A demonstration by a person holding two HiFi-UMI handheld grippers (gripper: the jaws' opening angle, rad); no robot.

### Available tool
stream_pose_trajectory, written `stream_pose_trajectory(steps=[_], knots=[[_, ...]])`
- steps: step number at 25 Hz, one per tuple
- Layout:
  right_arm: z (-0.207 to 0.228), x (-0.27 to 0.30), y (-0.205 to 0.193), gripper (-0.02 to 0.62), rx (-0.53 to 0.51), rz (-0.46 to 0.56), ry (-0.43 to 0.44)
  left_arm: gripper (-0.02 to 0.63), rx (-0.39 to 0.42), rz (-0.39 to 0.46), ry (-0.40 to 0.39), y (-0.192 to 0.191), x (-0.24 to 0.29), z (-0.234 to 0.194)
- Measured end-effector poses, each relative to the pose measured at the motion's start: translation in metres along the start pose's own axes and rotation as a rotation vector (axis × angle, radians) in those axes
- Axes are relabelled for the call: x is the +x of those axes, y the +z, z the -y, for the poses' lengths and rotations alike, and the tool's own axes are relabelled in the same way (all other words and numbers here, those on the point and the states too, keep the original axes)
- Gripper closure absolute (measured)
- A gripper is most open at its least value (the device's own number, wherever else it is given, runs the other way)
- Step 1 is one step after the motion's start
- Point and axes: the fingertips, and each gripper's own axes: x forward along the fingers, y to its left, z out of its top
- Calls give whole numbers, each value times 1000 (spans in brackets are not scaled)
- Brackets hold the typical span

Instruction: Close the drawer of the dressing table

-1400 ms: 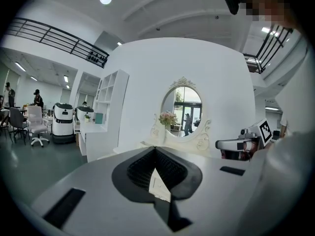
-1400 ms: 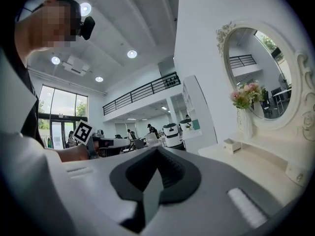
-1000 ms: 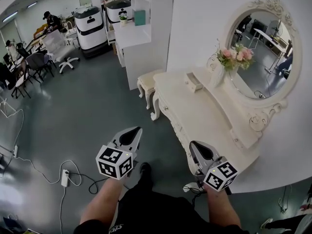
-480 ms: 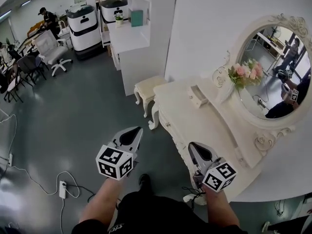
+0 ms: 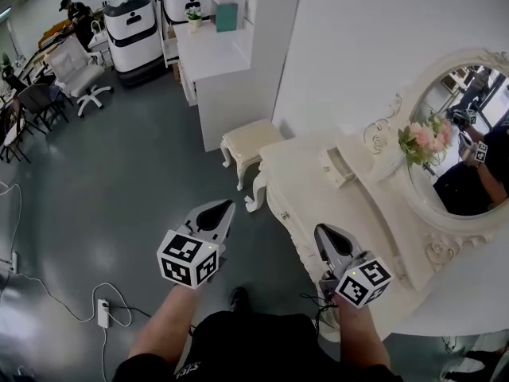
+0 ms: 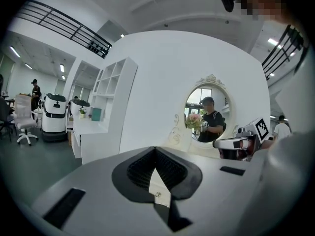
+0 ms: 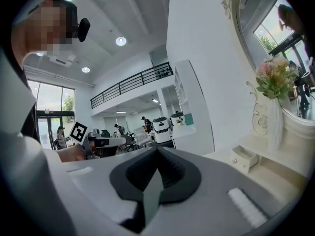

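Note:
The cream dressing table [image 5: 312,200] stands against the white wall at the right of the head view. A small drawer [image 5: 338,167] sticks out of the raised shelf on its top, toward the table's middle. The right gripper view shows this drawer [image 7: 244,157] pulled out, its knob facing me. My left gripper [image 5: 226,205] hangs over the grey floor left of the table, shut and empty. My right gripper [image 5: 323,231] hovers at the table's near front edge, short of the drawer, jaws together with nothing between them.
An oval mirror [image 5: 465,153] and a vase of pink flowers [image 5: 421,140] stand behind the drawer. A cream stool [image 5: 248,142] sits at the table's far end, with a white desk unit [image 5: 211,54] beyond. Cables and a power strip [image 5: 102,309] lie on the floor at left.
Both grippers have been carried forward along the dressing table, still side by side and shut. The table and mirror have slid nearer and to the right; the stool has come closer.

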Motion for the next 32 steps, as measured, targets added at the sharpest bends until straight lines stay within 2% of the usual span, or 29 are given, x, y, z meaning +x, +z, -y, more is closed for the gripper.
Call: stream_pose_trajectory(steps=[5,16,24,32], knots=[[8,27,6,584,-12,-14,-13,600,2,-13,2,6,10,-28],[43,72,2,584,23,-31,-19,600,-12,-52,-40,-1,67,-41],[104,97,-2,584,65,-44,-69,600,2,-102,-76,0,136,-43],[186,123,-2,584,136,-38,-116,600,21,-218,-155,-6,225,-25]])
